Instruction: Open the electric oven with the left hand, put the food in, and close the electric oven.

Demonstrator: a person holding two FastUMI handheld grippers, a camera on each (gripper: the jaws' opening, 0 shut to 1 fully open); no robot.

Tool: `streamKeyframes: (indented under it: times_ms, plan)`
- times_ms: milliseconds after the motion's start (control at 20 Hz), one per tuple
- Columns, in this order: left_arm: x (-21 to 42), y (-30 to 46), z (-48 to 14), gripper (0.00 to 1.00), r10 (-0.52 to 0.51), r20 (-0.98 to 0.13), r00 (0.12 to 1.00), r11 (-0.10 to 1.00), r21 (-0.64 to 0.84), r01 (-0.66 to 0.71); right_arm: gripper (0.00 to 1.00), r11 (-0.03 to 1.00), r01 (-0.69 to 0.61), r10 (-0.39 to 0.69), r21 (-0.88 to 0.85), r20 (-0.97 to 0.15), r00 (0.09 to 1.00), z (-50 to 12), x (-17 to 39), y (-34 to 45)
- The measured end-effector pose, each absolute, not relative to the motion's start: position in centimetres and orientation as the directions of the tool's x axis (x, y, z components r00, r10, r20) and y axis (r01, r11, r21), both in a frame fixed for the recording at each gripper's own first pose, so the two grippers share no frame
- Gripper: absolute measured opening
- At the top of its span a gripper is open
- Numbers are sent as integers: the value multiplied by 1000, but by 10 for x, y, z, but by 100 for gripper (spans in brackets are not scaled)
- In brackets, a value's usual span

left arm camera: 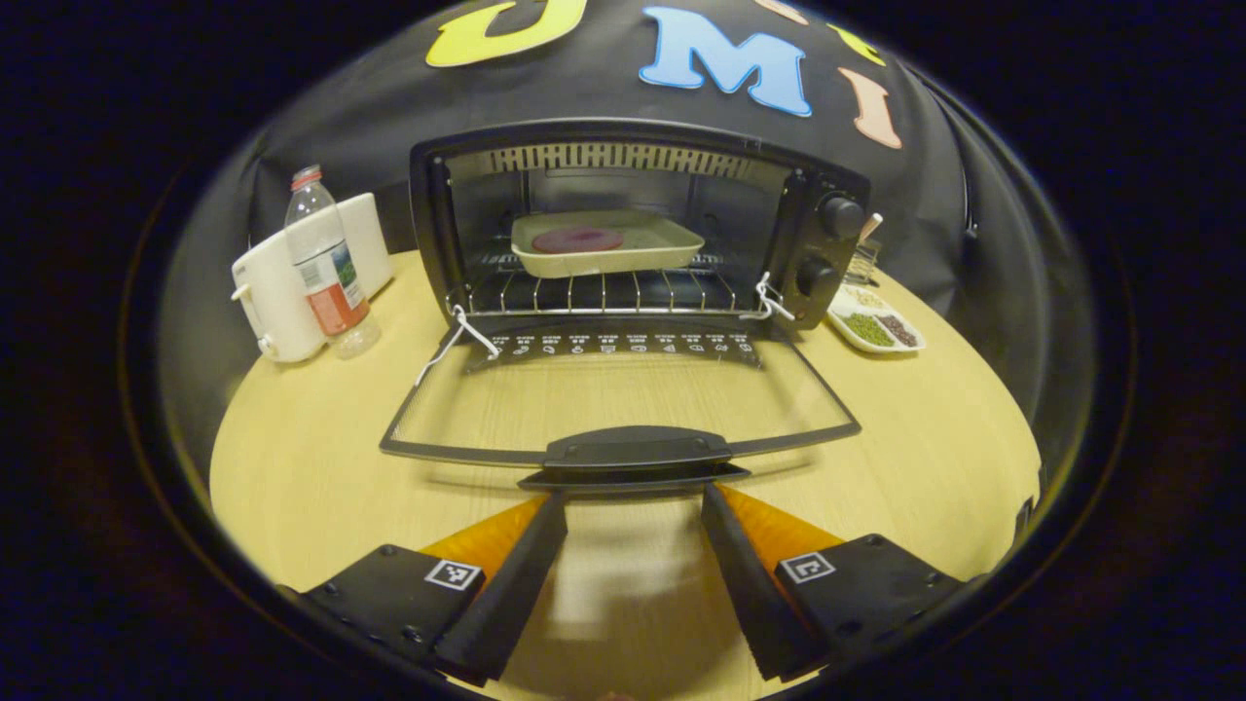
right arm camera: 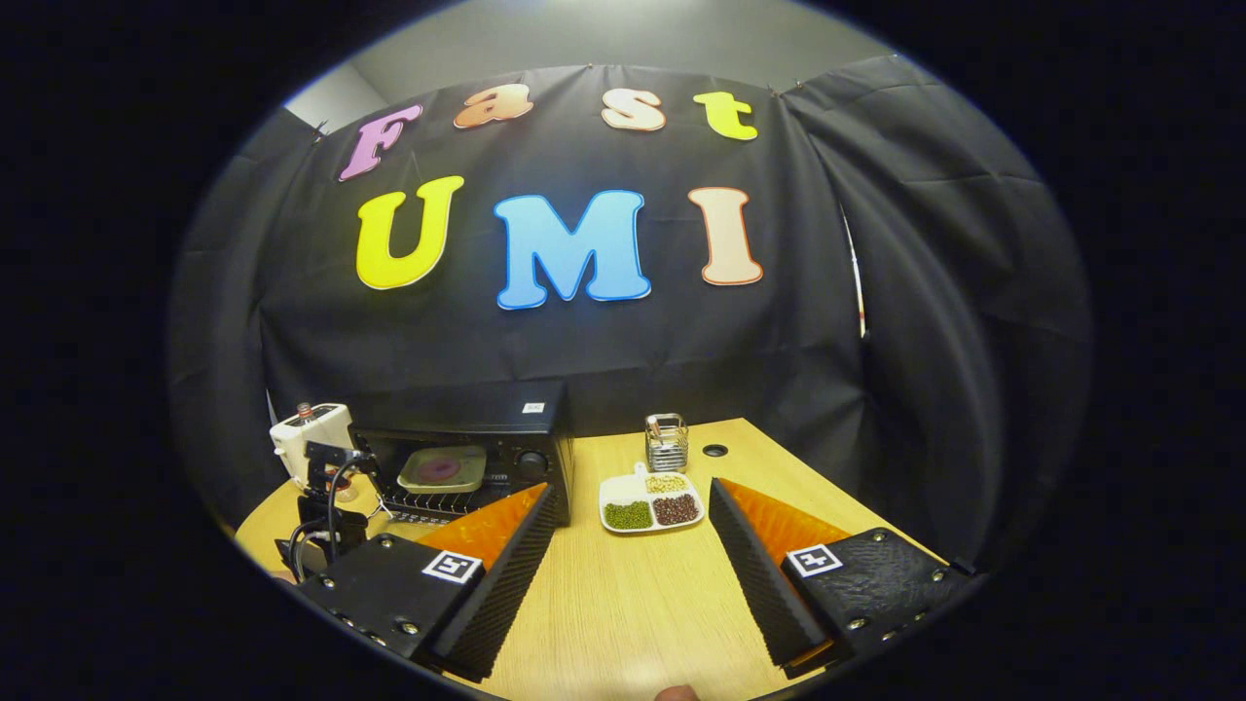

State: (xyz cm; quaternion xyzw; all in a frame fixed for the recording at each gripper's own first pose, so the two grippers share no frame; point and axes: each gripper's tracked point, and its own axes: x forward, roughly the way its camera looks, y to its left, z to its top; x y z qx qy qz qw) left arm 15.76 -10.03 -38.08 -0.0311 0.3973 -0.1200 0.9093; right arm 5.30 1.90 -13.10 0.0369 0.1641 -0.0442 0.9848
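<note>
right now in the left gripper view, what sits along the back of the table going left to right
white plastic appliance → clear plastic bottle with a red cap → open black electric oven, holding a beige tray → white divided dish of beans

I've got the oven (left arm camera: 623, 234) at the back of the table (left arm camera: 311, 458), its door (left arm camera: 623, 409) folded flat toward me, the tray (left arm camera: 608, 243) with food (left arm camera: 577, 239) on the rack inside. A bottle (left arm camera: 326, 263) stands left of it before an appliance (left arm camera: 282, 282); a divided dish (left arm camera: 874, 326) sits right.
</note>
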Motion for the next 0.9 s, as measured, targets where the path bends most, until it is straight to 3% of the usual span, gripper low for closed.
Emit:
streamKeyframes:
  times_ms: [350,400,450,500,650,700,900]
  plan:
    - [164,-96,-340,96,-231,-635,737,972,-118,204,98,997,81,-71,18,-325,943,-129,44,23]
    - [168,-95,-331,100,-233,-625,745,971,-110,212,98,997,78,-65,26,-327,943,-129,44,26]
    - [170,-95,-324,91,-236,-615,753,970,-103,220,98,997,73,-58,34,-329,943,-130,45,29]
    - [173,-96,-316,100,-241,-600,763,969,-101,226,98,997,69,-53,39,-328,943,-130,47,32]
    - [189,-95,-291,91,-250,-550,797,966,-92,240,98,997,61,-46,37,-327,944,-132,46,35]
    - [194,-94,-284,100,-249,-541,803,966,-85,243,98,997,61,-45,39,-330,943,-132,46,36]
    - [212,-95,-264,96,-250,-500,829,966,-76,246,98,996,79,-58,47,-341,938,-138,44,35]
